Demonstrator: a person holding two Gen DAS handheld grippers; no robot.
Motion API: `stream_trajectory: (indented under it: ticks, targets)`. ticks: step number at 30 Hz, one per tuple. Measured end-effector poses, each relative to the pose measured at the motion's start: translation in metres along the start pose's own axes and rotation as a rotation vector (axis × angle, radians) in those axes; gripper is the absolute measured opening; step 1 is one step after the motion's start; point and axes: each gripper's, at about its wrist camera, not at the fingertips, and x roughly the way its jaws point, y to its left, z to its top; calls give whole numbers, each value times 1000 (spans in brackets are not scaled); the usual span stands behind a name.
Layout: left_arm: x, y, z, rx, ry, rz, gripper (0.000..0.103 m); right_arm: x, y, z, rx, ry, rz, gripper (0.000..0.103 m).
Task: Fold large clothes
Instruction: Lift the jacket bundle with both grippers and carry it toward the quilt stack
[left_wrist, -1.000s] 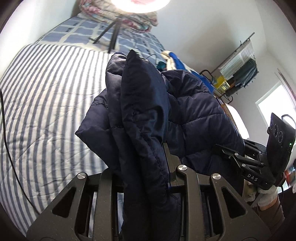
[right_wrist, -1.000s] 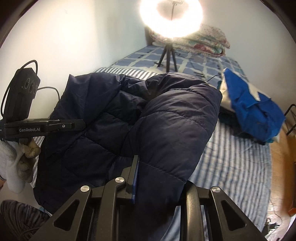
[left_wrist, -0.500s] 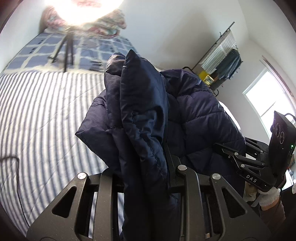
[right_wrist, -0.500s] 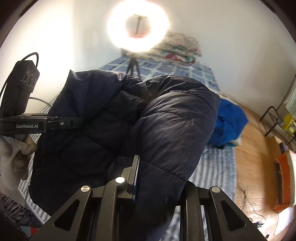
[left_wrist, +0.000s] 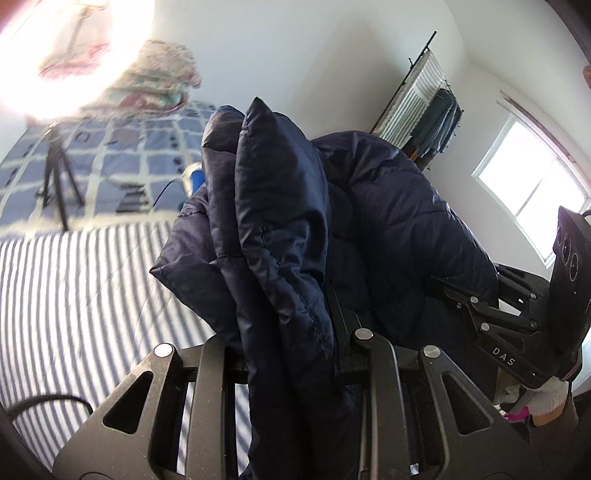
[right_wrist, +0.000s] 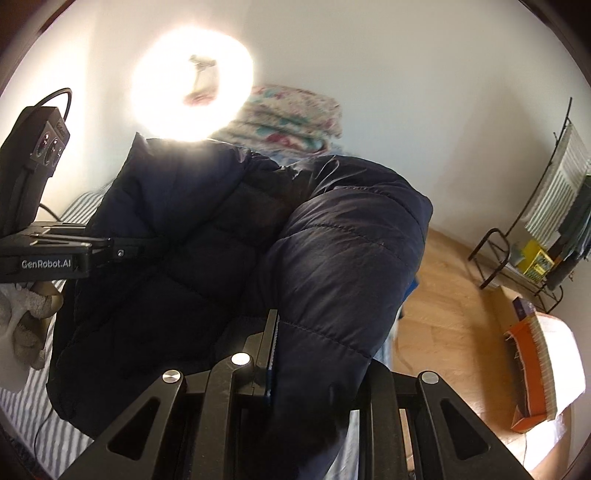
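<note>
Left view only: window (left_wrist: 532, 195), upper right.
Right view only: wood floor (right_wrist: 454, 295), right.
Jacket (left_wrist: 280, 229): centre, lifted above striped bed (left_wrist: 74, 295).
Left tongs (left_wrist: 291, 332): pinching jacket.
Right tongs (right_wrist: 317, 354): pinching jacket, angled down.

Two texts are showing. The white letters "DAS" are standing on the black body of the right gripper (left_wrist: 439, 286), seen to the right of the left gripper. "GenRobot.AI" is standing in white on the side of the left gripper (right_wrist: 147, 246), to the left of the right gripper.
</note>
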Motion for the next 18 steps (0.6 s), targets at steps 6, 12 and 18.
stream_trajectory:
  ticks: [6, 12, 18]
  targets:
    - [50, 1, 46, 34, -6, -17, 23, 45, -38, 26, 16, -12, -59, 19]
    - [90, 0, 81, 47, -4, -15, 23, 82, -59, 50, 6, 2, -95, 19]
    - [118, 5, 109, 52, -17, -11, 23, 114, -75, 76, -23, 2, -114, 19]
